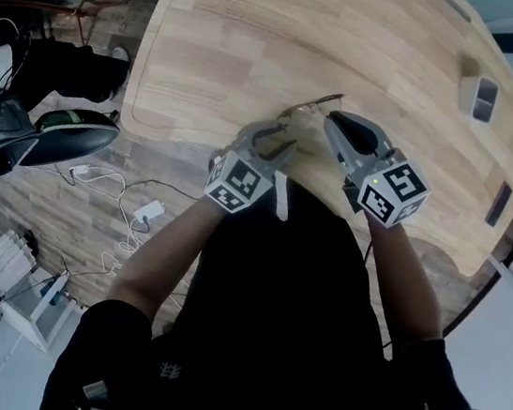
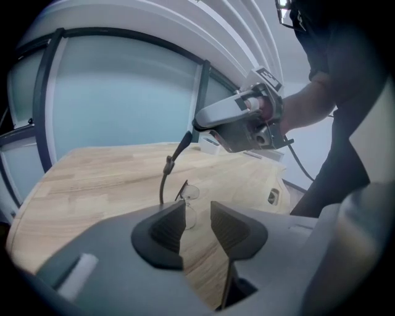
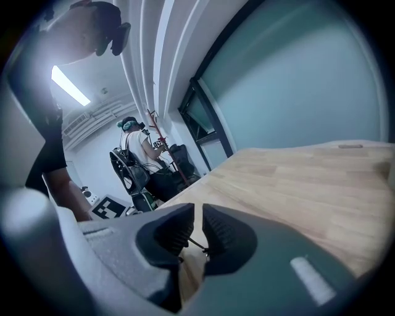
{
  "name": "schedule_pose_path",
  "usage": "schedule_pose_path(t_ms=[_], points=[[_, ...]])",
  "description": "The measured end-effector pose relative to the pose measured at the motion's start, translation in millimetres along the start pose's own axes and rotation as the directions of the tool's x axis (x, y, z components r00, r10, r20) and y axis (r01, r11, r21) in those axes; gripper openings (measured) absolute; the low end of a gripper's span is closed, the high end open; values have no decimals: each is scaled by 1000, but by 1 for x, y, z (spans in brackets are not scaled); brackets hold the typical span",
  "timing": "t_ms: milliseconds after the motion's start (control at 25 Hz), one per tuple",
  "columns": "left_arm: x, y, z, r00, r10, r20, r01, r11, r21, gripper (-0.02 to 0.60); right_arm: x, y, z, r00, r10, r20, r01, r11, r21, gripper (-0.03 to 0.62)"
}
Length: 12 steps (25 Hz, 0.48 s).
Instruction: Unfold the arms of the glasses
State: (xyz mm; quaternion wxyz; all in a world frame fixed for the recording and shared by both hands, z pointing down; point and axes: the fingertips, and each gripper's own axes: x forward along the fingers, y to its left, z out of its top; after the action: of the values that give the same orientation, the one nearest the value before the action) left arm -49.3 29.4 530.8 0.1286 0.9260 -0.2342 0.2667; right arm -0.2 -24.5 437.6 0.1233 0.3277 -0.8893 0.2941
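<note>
Right gripper: jaws pressed almost together, pinching the thin tip of one temple arm; that arm rises from the glasses up to it.
Left gripper: jaws spread, gripping nothing; the glasses sit just beyond the gap.
Glasses: over the table near the person's edge, between both grippers; cannot tell whether they rest on the wood.
Risk: glasses unsteadied by the left gripper, so a pull may drag or flip them instead of swinging the arm open; thin tip may slip from the grip; over-swing could strain the joint.

Left gripper jaws stand apart — right gripper jaws pinched nearly together.
</note>
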Motion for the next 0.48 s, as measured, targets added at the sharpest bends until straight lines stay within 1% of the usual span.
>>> schedule_pose_path(t_ms=[160, 320, 400, 480], points=[[-1, 14, -3, 999, 33, -1, -33, 999, -18, 137, 2, -8, -7, 1000, -11, -12, 11, 1000, 6, 38], [3, 17, -1, 1000, 29, -5, -29, 999, -25, 137, 6, -16, -19, 999, -15, -51, 15, 1000, 9, 38], [5, 16, -2, 1000, 26, -9, -26, 999, -30, 137, 8, -20, -25, 997, -20, -73, 20, 1000, -3, 38], [5, 15, -3, 1000, 25, -10, -26, 999, -35, 135, 11, -26, -33, 994, -32, -101, 29, 999, -37, 38]])
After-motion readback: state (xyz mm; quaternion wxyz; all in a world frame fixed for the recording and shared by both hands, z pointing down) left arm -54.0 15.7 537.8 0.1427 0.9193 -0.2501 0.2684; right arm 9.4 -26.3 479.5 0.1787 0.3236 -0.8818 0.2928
